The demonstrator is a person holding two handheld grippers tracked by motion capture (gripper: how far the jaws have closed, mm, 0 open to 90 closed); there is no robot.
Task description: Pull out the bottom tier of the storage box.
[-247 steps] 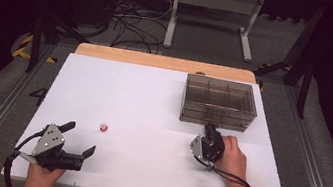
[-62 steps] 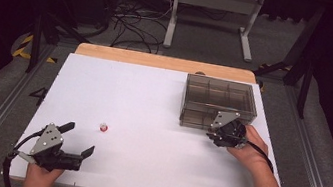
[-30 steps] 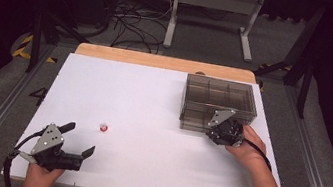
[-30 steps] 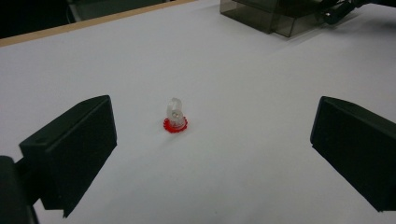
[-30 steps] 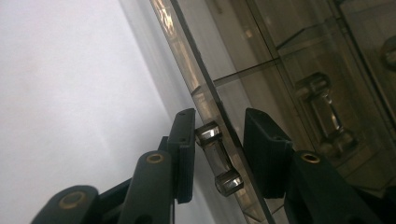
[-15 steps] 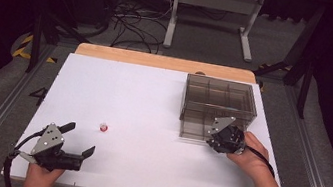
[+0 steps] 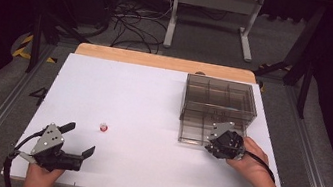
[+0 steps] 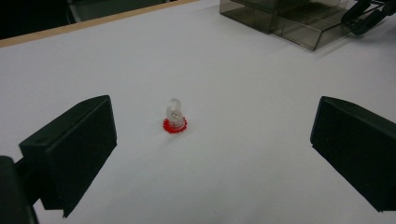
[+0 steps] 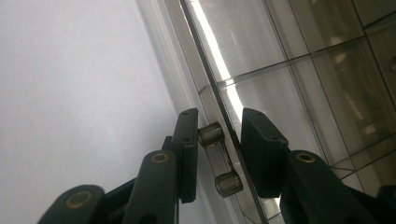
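High view: the right gripper [image 7: 224,142] has drawn the drawer [image 7: 209,129] out of the box [image 7: 219,96] toward the person, opening its compartments; the left gripper [image 7: 76,145] rests on the desk [image 7: 153,101].

Left gripper view: jaws wide apart, the small red-based piece [image 8: 175,116] between and beyond them.

Right gripper view: jaws clamped on the drawer handle [image 9: 219,161].

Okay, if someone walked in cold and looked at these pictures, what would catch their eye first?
Probably the right gripper at the near front of the smoky clear compartment box on the table's right side, its jaws set around the drawer's small clear handle. Next, the tiny clear piece on a red base, standing alone on the white table, with the left gripper wide open and aimed at it from the near left corner.
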